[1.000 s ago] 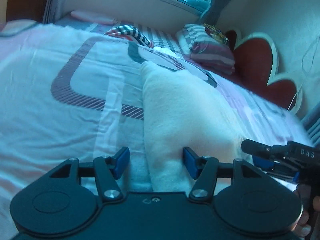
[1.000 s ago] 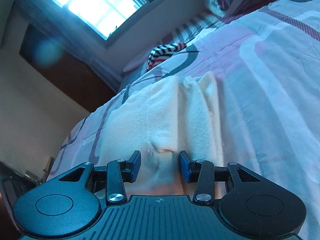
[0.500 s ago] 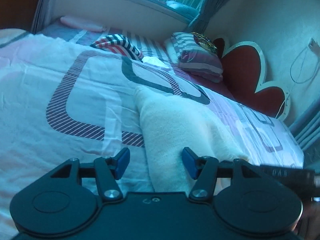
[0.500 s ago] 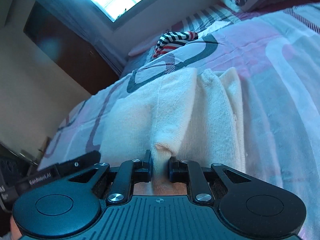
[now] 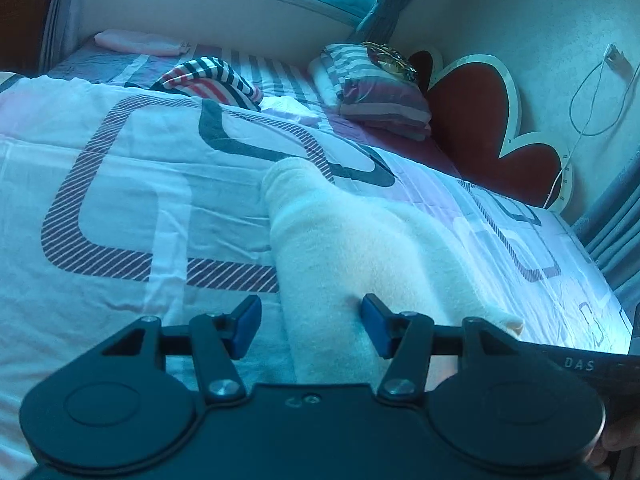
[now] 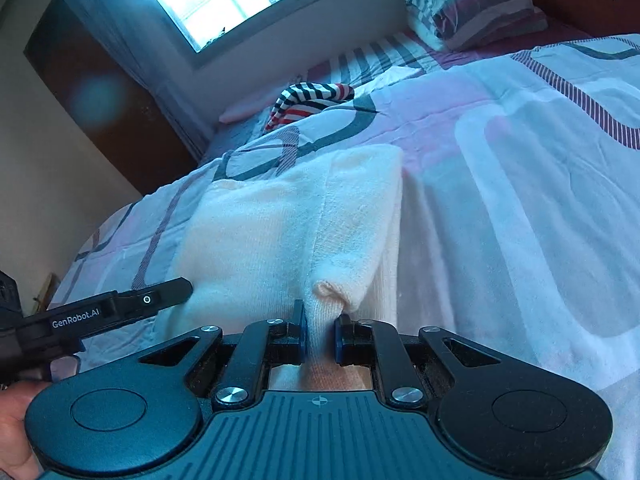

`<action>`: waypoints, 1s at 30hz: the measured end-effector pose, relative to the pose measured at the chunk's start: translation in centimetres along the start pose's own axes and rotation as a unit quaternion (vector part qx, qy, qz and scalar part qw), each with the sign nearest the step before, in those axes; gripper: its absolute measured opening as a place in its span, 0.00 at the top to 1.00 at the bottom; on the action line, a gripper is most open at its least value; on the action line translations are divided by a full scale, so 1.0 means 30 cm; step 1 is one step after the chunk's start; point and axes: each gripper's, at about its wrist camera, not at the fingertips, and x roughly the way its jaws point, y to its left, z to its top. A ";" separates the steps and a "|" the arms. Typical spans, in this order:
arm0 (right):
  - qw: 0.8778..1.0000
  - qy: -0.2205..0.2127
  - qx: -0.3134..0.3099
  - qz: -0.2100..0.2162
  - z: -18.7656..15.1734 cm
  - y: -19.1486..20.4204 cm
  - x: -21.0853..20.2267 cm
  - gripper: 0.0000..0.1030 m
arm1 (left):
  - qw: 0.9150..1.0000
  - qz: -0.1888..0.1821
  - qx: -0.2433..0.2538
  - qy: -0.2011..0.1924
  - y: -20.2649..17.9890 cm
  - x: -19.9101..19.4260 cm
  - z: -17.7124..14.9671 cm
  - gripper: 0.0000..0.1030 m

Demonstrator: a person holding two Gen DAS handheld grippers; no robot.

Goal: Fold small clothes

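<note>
Since a second ago your right tool [image 6: 320, 334] has gone from spread jaws to a pinch on the near edge of the cream garment [image 6: 288, 220], and a small pucker of knit now bulges up between the pads. Your left tool [image 5: 310, 326] is released: its jaws stand apart, one pad over the bed [image 5: 120, 200] cover and the other over the garment's near left part, with nothing clamped. The garment lies flat and long on the bed, its near end at the near edge under both tools and its far end toward the middle of the patterned cover. It looks like soft, light terry or knit; you can expect it to sag and stretch rather than hold a line, and a one-sided lift will likely drag it askew. Take the second hold on the same near hem, at the left corner, so both corners rise together. No containers are in view. At the far edge lie a striped cloth [image 5: 212, 82] and a pink folded piece [image 5: 140, 42]; a pillow [image 5: 376, 92] sits by the headboard [image 5: 488, 120].
</note>
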 end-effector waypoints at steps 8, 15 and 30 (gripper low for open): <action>1.000 -0.003 -0.004 -0.007 0.028 -0.009 -0.025 0.77 | 1.000 -0.002 0.007 -0.020 0.007 -0.043 0.025 0.45; 0.996 -0.056 -0.069 -0.031 0.128 0.046 -0.026 0.65 | 1.000 0.005 0.011 -0.011 0.003 0.027 0.071 0.43; 0.980 0.001 -0.175 -0.097 -0.033 0.151 -0.003 0.77 | 0.999 0.023 0.038 0.018 -0.060 -0.049 -0.079 0.40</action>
